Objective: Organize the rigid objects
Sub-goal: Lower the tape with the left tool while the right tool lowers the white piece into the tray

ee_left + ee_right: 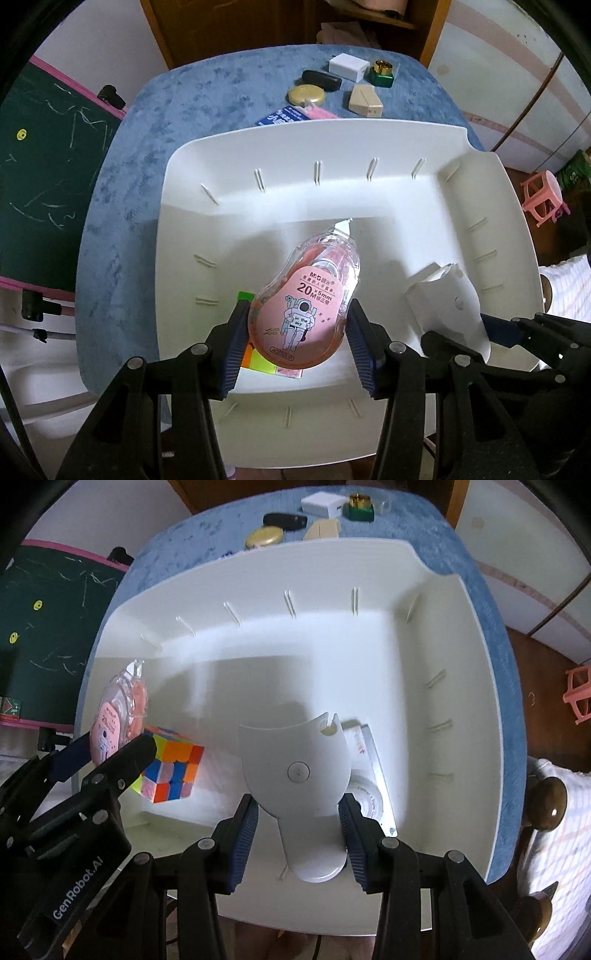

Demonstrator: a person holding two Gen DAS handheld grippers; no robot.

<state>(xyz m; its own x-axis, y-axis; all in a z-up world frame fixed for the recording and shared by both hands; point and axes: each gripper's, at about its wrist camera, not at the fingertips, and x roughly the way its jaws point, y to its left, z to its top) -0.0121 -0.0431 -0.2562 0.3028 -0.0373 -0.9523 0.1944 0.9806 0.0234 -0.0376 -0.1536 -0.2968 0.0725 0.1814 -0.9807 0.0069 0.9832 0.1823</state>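
My left gripper [297,328] is shut on a pink correction tape dispenser [304,306] and holds it above the white tray [295,144], over a Rubik's cube [171,771] lying in the tray. The dispenser also shows in the right wrist view [118,716], with the left gripper [122,746]. My right gripper [299,812] is shut on a white plastic device [295,771] over the tray; it also shows in the left wrist view [443,299]. Under it lie a tape roll [365,797] and a flat card [360,742].
On the blue cloth [177,110] behind the tray lie a white box [348,66], a green and gold bottle [382,74], a black case [321,79], a gold disc [306,94], a beige block [364,99] and a blue packet [284,116]. A chalkboard [48,166] stands left.
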